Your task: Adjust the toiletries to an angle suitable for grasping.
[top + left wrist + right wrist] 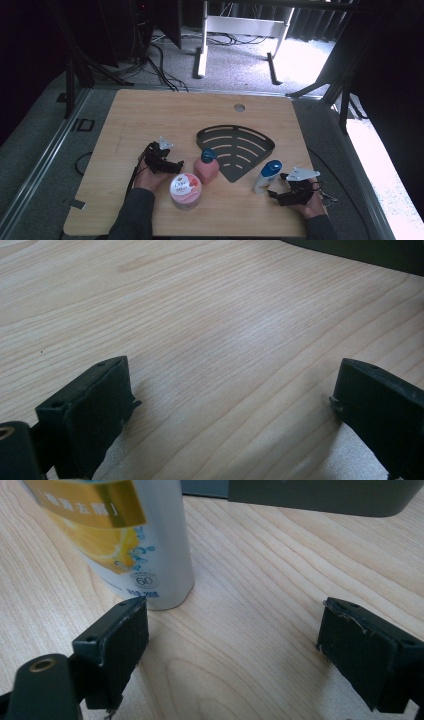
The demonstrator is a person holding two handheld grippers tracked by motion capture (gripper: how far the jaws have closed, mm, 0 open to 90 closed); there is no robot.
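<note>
A light wooden table [150,115] is seen from above, set on grey carpet with cables and a desk frame beyond it. Near its middle a dark fan-shaped slotted tray [240,150] is laid flat. Three containers are stood along the near side: a round pink jar [185,190] with a white lid, a squat pink bottle [206,166] with a blue cap just beyond it, and a white bottle [266,176] with a blue cap beside the tray's near right edge. The left gripper [167,165] is held low over the table just left of the pink jar and pink bottle, apart from both; in the left gripper view its jaws are spread wide with bare wood grain between them and the tray's dark edge at the top right. The right gripper [275,194] is held just right of the white bottle, pointed towards it. In the right gripper view the white bottle [135,540], marked with a yellow label, is seen upright just ahead of the left jaw tip and not between the jaws, which are spread wide with nothing gripped; whether that tip is touched by the bottle cannot be told
</note>
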